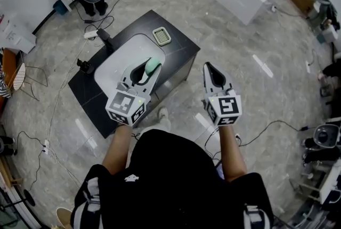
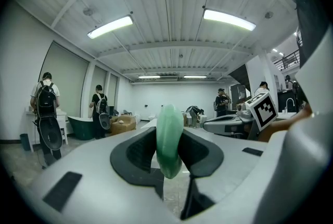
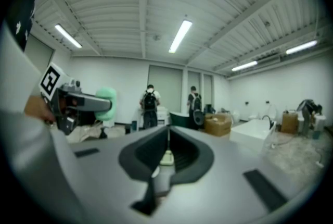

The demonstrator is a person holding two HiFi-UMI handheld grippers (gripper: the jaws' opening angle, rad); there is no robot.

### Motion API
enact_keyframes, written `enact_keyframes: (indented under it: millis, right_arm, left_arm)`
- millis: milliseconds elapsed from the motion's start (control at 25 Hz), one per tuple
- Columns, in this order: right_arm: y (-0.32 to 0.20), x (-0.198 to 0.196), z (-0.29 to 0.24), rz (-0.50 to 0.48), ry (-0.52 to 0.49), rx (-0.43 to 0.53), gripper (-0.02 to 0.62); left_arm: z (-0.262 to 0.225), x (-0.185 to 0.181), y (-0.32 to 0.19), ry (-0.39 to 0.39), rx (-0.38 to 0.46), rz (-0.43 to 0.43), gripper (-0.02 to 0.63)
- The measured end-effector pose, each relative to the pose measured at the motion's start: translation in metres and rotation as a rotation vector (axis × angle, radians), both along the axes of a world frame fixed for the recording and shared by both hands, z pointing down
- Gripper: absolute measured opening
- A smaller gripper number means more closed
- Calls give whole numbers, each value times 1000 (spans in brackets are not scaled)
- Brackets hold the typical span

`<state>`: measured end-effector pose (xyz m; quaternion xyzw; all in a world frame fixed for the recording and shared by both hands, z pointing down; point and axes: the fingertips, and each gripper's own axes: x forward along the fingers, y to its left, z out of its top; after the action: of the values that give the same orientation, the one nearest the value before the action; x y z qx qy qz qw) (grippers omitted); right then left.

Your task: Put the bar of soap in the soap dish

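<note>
Presently we hold the bar of soap (image 2: 168, 139) edge-on in our left gripper (image 1: 149, 69), its jaws partway closed onto the two broad faces, so the bar stands upright and should not slide sideways. It hangs over the white basin (image 1: 118, 63) sunk in the dark worktop (image 1: 180, 53). The soap dish (image 1: 162, 35) lies beyond the basin, near the worktop's far edge and apart from the soap. Our right gripper (image 1: 209, 69) has its jaws together on nothing and sits off the worktop's right side, likely to stay clear. The way to the dish looks open; we judge the near drop-off worth minding.
</note>
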<state>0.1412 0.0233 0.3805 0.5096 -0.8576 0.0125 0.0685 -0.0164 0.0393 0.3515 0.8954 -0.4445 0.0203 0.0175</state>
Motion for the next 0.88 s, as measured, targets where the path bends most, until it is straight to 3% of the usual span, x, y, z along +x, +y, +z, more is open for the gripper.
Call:
enact_keyframes:
  millis: [880]
  right_arm:
    - [-165,-58,5,15,34,-31,37]
  left_arm:
    - [-2,-60,-163,15,-17,13,132]
